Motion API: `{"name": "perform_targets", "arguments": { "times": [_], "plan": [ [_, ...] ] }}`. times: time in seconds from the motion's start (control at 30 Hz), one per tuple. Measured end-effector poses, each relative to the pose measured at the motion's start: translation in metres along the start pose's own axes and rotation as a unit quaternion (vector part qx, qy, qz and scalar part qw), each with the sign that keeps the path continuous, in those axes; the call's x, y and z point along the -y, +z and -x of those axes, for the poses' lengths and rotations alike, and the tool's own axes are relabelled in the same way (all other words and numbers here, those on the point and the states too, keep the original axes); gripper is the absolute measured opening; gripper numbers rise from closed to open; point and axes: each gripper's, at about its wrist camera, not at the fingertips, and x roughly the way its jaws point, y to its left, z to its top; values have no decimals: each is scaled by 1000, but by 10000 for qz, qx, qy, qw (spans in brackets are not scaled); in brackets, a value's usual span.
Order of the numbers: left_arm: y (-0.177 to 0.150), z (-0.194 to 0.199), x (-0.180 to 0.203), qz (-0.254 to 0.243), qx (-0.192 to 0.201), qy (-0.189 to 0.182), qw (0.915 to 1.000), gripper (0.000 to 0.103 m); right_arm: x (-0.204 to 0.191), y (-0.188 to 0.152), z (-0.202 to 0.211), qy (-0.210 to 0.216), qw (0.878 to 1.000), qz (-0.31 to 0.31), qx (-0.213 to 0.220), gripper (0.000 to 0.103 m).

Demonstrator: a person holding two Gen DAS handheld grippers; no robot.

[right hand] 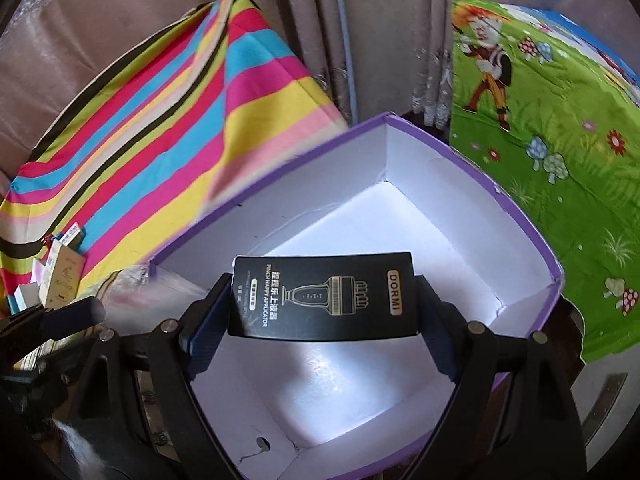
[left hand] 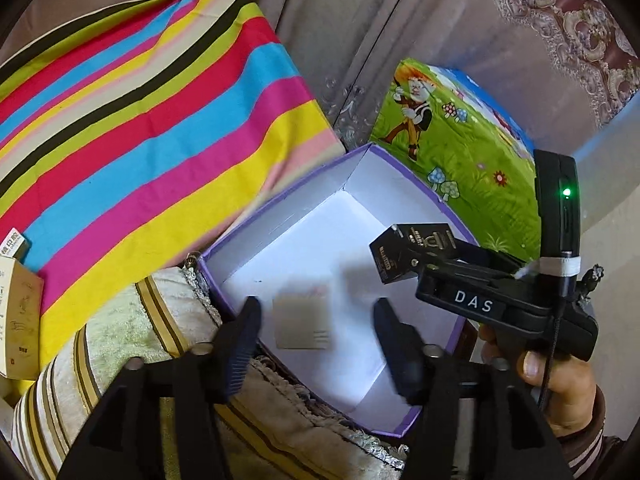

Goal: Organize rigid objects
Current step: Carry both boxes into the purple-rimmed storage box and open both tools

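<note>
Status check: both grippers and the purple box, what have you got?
Right hand-held gripper clamps black carton over purple box. Left hand-held gripper open; blurred beige packet between fingers. Nothing blocking.

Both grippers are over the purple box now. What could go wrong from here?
1. The left gripper stands open with a blurred beige box between its fingers, seemingly dropping; it may land skewed on the floor of the purple box.
2. The right gripper holds the black DORMI box close by; the two grippers could collide.
3. Released from this height, the black box may tumble or land on the beige one.
</note>
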Motion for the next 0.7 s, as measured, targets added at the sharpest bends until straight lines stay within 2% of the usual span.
{"name": "perform_targets", "arguments": {
  "times": [0.07,0.2,0.3,0.4,0.53,0.67,0.7],
  "plan": [
    [0,1,-4,104,43,-94,9999,68,2,-1,-1,8,10000,-67,-11,88],
    [-2,9,-16,392,141,-103,9991,69,-4,0,1,47,10000,-30,2,89],
    [-6,22,-26,583,340,-98,9977,69,-14,0,6,134,9998,109,81,97],
    [-13,40,-38,686,543,-87,9961,69,-23,0,6,64,9997,233,92,97],
    [-31,68,-58,816,754,118,9937,69,-31,0,8,173,9995,278,32,97],
    [-57,96,-88,1161,956,274,9882,69,-53,-3,12,378,9981,484,3,97],
    [-66,106,-97,1261,1041,457,9855,69,-60,-4,13,445,9976,528,-4,97]
  ]
}}
